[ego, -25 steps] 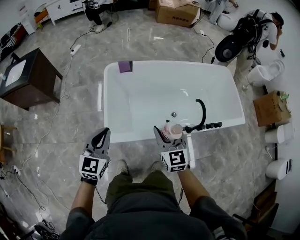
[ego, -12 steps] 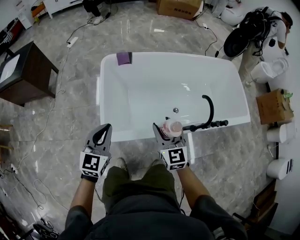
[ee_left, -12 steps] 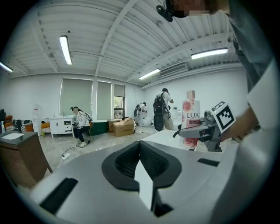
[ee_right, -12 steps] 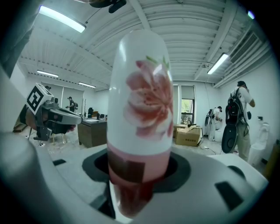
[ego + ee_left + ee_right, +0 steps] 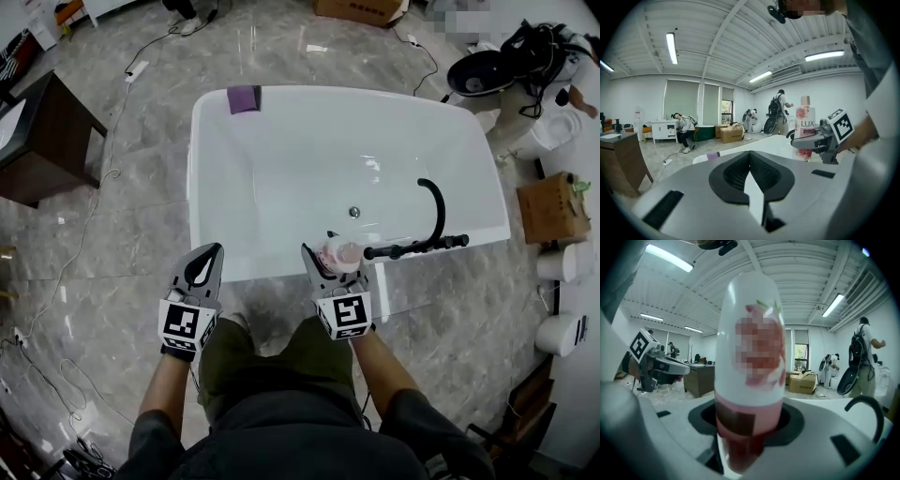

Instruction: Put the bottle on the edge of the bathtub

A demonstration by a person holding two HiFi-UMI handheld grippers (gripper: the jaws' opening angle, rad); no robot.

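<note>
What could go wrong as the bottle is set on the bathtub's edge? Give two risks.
The bottle is tall and the bathtub rim looks narrow: set off-centre, it may topple into the tub or onto the floor. The black tap stands close beside the right gripper: a sideways swing could strike it.

In the right gripper view the bottle (image 5: 750, 357) looms close, its label blurred and its lower end out of focus, masking the pads of the right claw (image 5: 745, 437). From the head view that claw covers the bottle's body, so it perhaps touches the bathtub (image 5: 211, 169) rim; contact cannot be told. The dark cabinet (image 5: 42, 141), far left, is cut off.
</note>
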